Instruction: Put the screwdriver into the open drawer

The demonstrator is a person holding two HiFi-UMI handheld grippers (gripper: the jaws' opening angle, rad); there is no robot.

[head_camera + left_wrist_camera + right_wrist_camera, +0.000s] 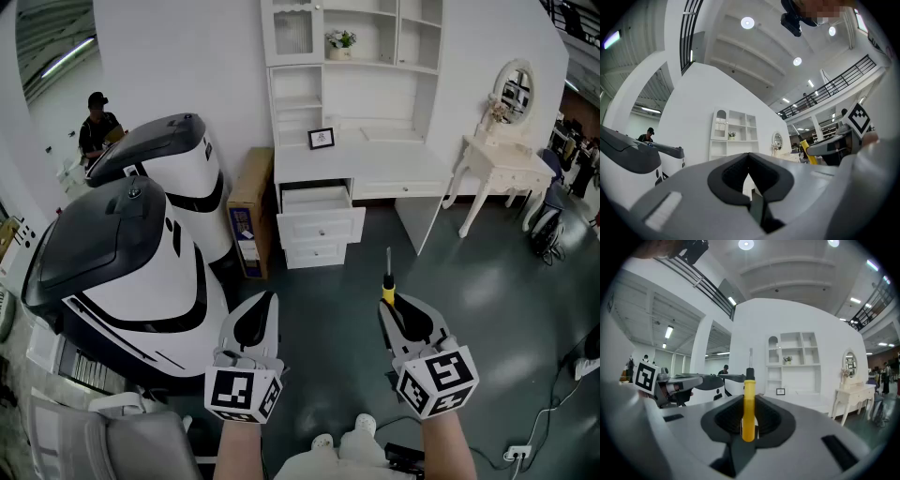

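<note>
Screwdriver pinched in my right gripper, well short of the open drawer.

Right jaws clamp the yellow handle, which stands upright with the black collar and metal shaft poking above the fingertips. My left gripper is level beside it, jaws pressed together, nothing in them. The drawer is pulled out at the left end of the white desk, under its front edge.

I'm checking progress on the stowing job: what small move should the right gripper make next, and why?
Probably carry the right gripper forward toward the open drawer of the white desk. Its jaws are clamped on the screwdriver, but the drawer stands well ahead across the floor, so releasing now would miss it.
</note>
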